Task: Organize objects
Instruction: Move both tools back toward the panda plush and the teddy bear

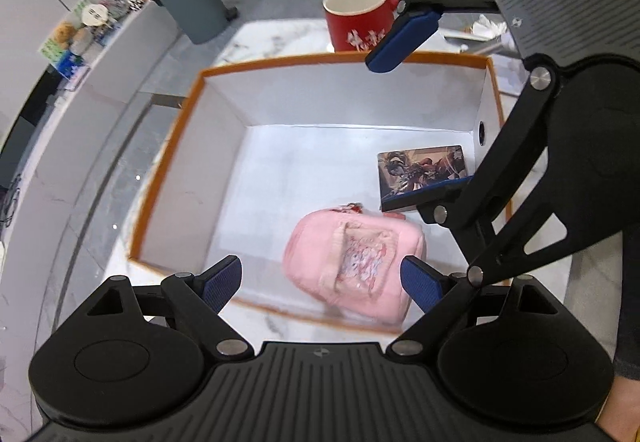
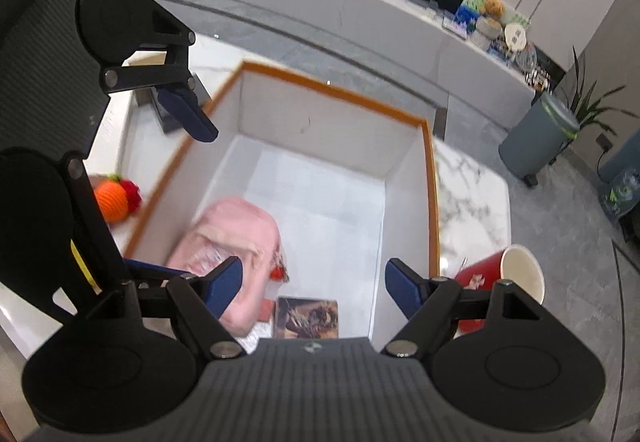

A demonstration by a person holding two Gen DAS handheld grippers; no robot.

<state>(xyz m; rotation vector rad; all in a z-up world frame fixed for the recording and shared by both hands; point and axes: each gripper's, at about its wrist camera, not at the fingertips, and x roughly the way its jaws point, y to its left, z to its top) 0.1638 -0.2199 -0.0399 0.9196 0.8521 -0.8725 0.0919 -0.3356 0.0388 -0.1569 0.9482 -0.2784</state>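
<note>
An orange-rimmed white box [image 1: 168, 145] [image 2: 332, 87] stands on the marble table. Inside it lie a pink pouch [image 1: 352, 262] [image 2: 236, 226] and a picture card box [image 1: 420, 169] [image 2: 308, 316]. My left gripper [image 1: 322, 280] is open and empty above the box's near edge, just over the pouch. My right gripper [image 2: 314, 282] is open and empty above the box, near the card box; in the left wrist view it reaches in from the right [image 1: 420, 113]. A red mug [image 1: 358, 21] [image 2: 500, 274] stands just outside the box.
An orange and red knitted toy [image 2: 118, 197] lies on the table beside the box, with a dark box [image 2: 172, 109] farther along. A grey bin [image 1: 192, 1] [image 2: 536, 137] and a plant stand on the floor. A cluttered counter [image 2: 400, 9] runs behind.
</note>
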